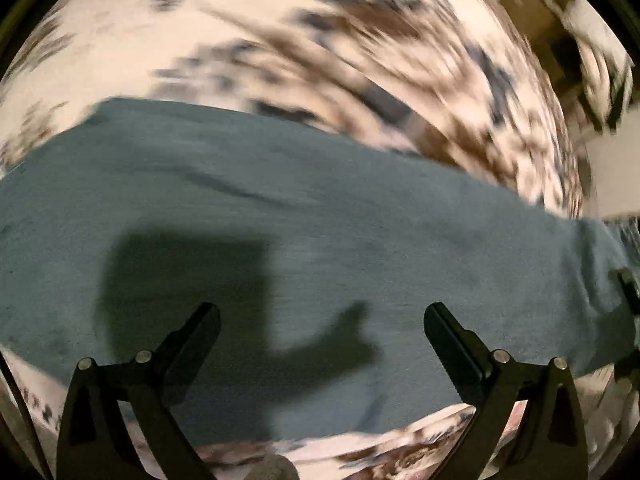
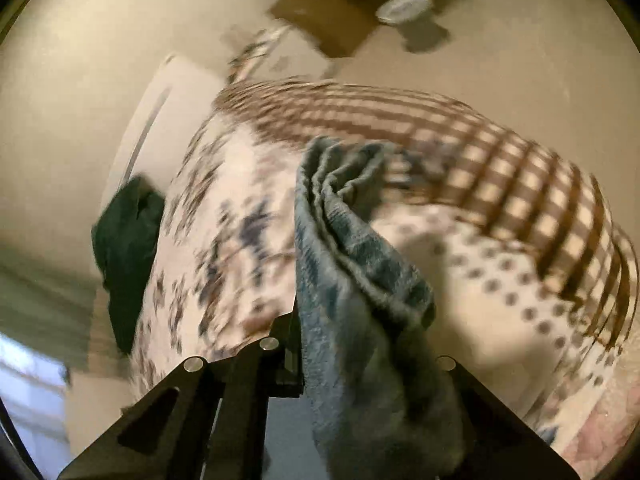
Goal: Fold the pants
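The blue-grey pants (image 1: 320,216) lie flat in a wide band across a patterned bedspread (image 1: 280,40) in the left wrist view. My left gripper (image 1: 322,316) is open and empty just above the pants, its shadow falling on the cloth. In the right wrist view my right gripper (image 2: 316,344) is shut on a bunched end of the pants (image 2: 352,248), which drapes over the jaws and hides the right finger. The view is blurred by motion.
The bed carries a floral and dotted spread (image 2: 224,216) and a brown checked blanket (image 2: 500,168). A dark green garment (image 2: 128,248) lies on the beige floor beside the bed. A brown box (image 2: 324,20) and a white round lid (image 2: 404,8) sit on the floor farther off.
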Demonstrator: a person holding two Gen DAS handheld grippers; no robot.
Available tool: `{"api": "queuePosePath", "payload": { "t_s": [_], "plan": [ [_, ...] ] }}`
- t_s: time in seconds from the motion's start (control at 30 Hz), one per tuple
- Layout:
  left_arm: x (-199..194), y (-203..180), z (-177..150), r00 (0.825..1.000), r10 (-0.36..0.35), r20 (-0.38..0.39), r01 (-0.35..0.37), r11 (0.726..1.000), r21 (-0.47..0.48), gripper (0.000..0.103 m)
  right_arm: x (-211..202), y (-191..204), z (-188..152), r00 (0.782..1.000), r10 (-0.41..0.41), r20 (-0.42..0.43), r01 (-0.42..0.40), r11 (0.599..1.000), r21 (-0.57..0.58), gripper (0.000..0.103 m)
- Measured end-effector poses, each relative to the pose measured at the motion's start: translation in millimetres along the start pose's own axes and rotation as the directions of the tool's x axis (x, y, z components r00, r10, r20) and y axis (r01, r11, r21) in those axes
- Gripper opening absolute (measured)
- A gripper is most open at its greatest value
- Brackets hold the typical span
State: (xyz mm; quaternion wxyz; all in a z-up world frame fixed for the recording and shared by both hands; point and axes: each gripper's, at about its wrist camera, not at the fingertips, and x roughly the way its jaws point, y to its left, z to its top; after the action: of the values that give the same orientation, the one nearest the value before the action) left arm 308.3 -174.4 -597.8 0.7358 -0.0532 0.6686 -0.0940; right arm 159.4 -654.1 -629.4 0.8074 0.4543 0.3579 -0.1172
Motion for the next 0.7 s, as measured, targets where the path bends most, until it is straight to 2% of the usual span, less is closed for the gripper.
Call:
{"api": "queuePosePath", "payload": {
  "t_s": [0.07,0.17,0.27,0.33,0.4,0.47,0.53,0.6,0.63,0.7],
  "plan": [
    [-26.1,40.1,2.6,0.999,0.008,0.04,-0.006,0.998,-0.056,0.103,-3.3,41.1,-13.0,1.0,0.013,-0.024,-0.015,0.998,-0.065,0.01],
    [-51.0,92.7,0.1,0.996,0.044,0.072,-0.036,0.993,-0.115,0.103,14.0,108.7,-53.2,0.994,0.044,-0.103,-0.061,0.985,-0.164,0.01],
    [-70.5,149.9,-15.0,0.994,0.073,0.077,-0.056,0.977,-0.206,0.103,56.4,176.8,-111.1,0.975,0.063,-0.213,-0.12,0.957,-0.263,0.01],
    [-78.7,185.6,-22.6,0.992,0.098,0.075,-0.076,0.963,-0.259,0.103,87.8,212.5,-162.9,0.957,0.052,-0.284,-0.15,0.929,-0.338,0.01],
    [-85.8,222.4,-35.8,0.99,0.121,0.074,-0.093,0.946,-0.31,0.103,124.6,244.9,-226.2,0.933,0.014,-0.36,-0.175,0.891,-0.418,0.01],
    [-86.0,249.2,-46.0,0.987,0.145,0.066,-0.113,0.929,-0.352,0.103,153.3,262.4,-275.0,0.912,-0.038,-0.408,-0.178,0.86,-0.478,0.01],
    [-86.1,268.1,-51.4,0.986,0.153,0.06,-0.12,0.919,-0.377,0.103,189.9,268.7,-326.5,0.875,-0.158,-0.458,-0.142,0.82,-0.555,0.016],
    [-87.2,283.1,-55.4,0.986,0.152,0.064,-0.115,0.911,-0.396,0.103,214.3,268.3,-357.4,0.83,-0.251,-0.498,-0.117,0.796,-0.594,0.035],
    [-87.3,288.1,-56.1,0.987,0.143,0.068,-0.104,0.91,-0.401,0.103,217.9,269.8,-363.1,0.819,-0.255,-0.515,-0.132,0.788,-0.601,0.042],
    [-90.5,292.7,-53.3,0.989,0.118,0.087,-0.074,0.913,-0.402,0.103,210.0,276.6,-364.4,0.799,-0.23,-0.556,-0.187,0.783,-0.593,0.09]
  ]
}}
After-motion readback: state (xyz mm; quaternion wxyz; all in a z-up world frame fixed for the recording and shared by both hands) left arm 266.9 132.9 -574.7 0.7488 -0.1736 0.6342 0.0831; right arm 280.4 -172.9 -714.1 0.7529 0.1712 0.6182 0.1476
